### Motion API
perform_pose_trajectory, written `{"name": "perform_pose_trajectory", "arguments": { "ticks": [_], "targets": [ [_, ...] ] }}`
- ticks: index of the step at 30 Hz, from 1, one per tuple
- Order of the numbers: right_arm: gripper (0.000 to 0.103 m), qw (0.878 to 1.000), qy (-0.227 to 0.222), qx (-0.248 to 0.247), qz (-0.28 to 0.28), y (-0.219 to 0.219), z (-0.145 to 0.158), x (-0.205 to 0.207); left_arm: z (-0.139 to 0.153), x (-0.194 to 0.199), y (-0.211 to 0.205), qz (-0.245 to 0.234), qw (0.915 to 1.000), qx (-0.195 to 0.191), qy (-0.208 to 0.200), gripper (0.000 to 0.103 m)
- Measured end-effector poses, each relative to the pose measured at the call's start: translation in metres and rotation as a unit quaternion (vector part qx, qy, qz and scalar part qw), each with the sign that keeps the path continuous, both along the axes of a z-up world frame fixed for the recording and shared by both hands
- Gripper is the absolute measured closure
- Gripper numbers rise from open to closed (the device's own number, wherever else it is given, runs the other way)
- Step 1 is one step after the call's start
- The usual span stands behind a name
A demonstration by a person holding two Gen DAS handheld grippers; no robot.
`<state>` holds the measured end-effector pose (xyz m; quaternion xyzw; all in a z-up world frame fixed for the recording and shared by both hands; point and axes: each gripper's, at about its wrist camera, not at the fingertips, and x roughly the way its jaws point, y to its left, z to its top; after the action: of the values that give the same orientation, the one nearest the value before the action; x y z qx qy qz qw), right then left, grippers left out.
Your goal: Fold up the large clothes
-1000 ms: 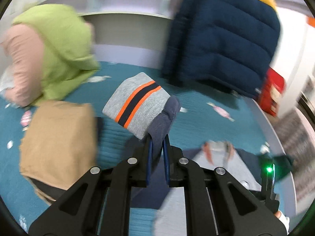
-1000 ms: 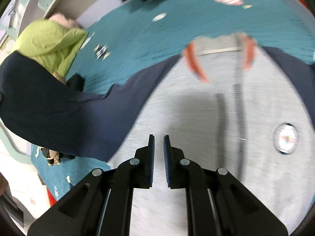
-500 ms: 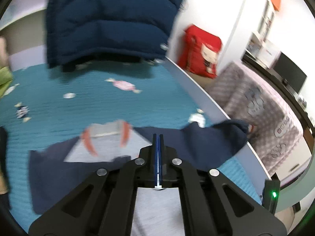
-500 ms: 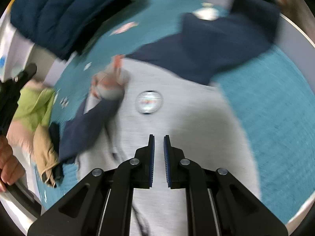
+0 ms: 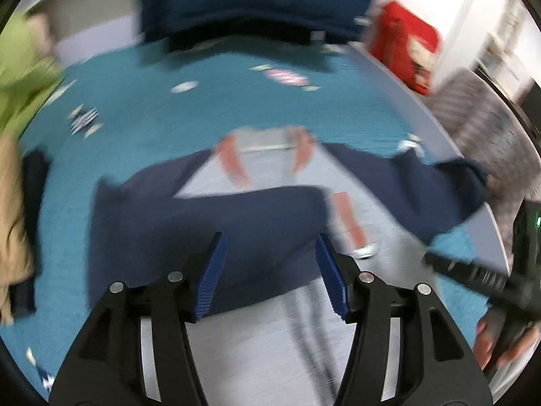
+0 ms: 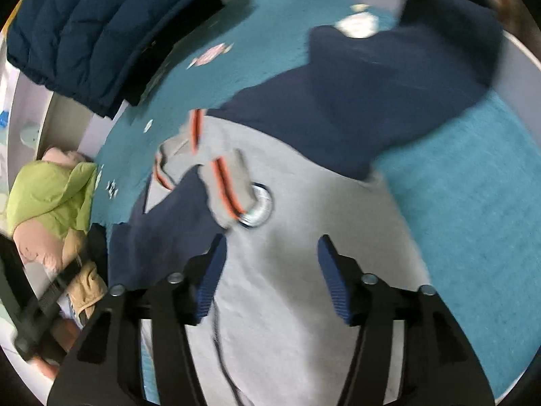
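A grey jacket point(image 5: 257, 341) with navy sleeves and orange trim lies flat on a teal bedspread point(image 5: 169, 115). Its left navy sleeve point(image 5: 209, 223) is folded across the chest, the grey striped cuff point(image 6: 230, 189) beside a round badge point(image 6: 258, 206). The right navy sleeve point(image 6: 389, 108) stretches out to the bed edge. My left gripper point(image 5: 268, 270) is open and empty above the folded sleeve. My right gripper point(image 6: 270, 270) is open and empty above the grey body point(image 6: 287, 321).
A navy puffer jacket point(image 6: 101, 34) hangs at the back. A green and pink garment point(image 6: 50, 196) and a tan one point(image 5: 10, 209) lie at the left. The bed's white edge point(image 5: 422, 108) curves along the right, with a red bag point(image 5: 405, 54) beyond.
My left gripper let go of the sleeve cuff, which now lies folded across the chest, and opened. My right gripper opened from shut. Both views have swung over the jacket.
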<state>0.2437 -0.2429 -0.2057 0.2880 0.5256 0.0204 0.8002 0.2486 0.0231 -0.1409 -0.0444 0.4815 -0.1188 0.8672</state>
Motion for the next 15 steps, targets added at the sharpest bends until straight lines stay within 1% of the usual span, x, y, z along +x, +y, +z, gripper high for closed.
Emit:
{"name": "perform_pose_trajectory", "arguments": {
  "ticks": [3, 4, 6, 8, 9, 11, 12, 13, 14, 15],
  "targets": [
    [0.048, 1.0, 0.002, -0.003, 0.024, 0.019, -0.008, 0.028, -0.015, -0.005, 0.055, 0.057, 0.9979, -0.012, 0.026, 0.046],
    [0.048, 0.999, 0.006, -0.005, 0.031, 0.027, -0.015, 0.042, -0.019, -0.006, 0.067, 0.071, 0.9969, -0.013, 0.032, 0.046],
    [0.048, 0.999, 0.014, -0.003, 0.038, 0.035, -0.026, 0.058, -0.027, -0.011, 0.091, 0.098, 0.9942, -0.013, 0.044, 0.046],
    [0.048, 0.999, 0.034, -0.004, 0.035, 0.041, -0.042, 0.073, -0.034, -0.018, 0.111, 0.114, 0.9916, -0.021, 0.056, 0.046],
    [0.048, 0.999, 0.039, -0.013, 0.034, 0.044, -0.05, 0.082, -0.039, -0.022, 0.121, 0.119, 0.9906, -0.026, 0.063, 0.046],
    [0.05, 0.997, 0.058, -0.03, 0.029, 0.047, -0.061, 0.089, -0.044, -0.026, 0.132, 0.128, 0.989, -0.021, 0.07, 0.046],
    [0.061, 0.997, 0.058, -0.04, 0.023, 0.048, -0.061, 0.09, -0.049, -0.028, 0.137, 0.137, 0.9877, -0.015, 0.074, 0.046],
    [0.085, 0.997, 0.057, -0.052, 0.02, 0.048, -0.06, 0.092, -0.053, -0.03, 0.141, 0.143, 0.9866, -0.013, 0.078, 0.046],
    [0.089, 0.997, 0.06, -0.045, 0.017, 0.046, -0.06, 0.092, -0.056, -0.032, 0.143, 0.147, 0.9857, -0.015, 0.082, 0.046],
    [0.091, 0.997, 0.06, -0.037, 0.013, 0.044, -0.06, 0.092, -0.062, -0.034, 0.147, 0.152, 0.9838, -0.023, 0.093, 0.046]
  ]
}}
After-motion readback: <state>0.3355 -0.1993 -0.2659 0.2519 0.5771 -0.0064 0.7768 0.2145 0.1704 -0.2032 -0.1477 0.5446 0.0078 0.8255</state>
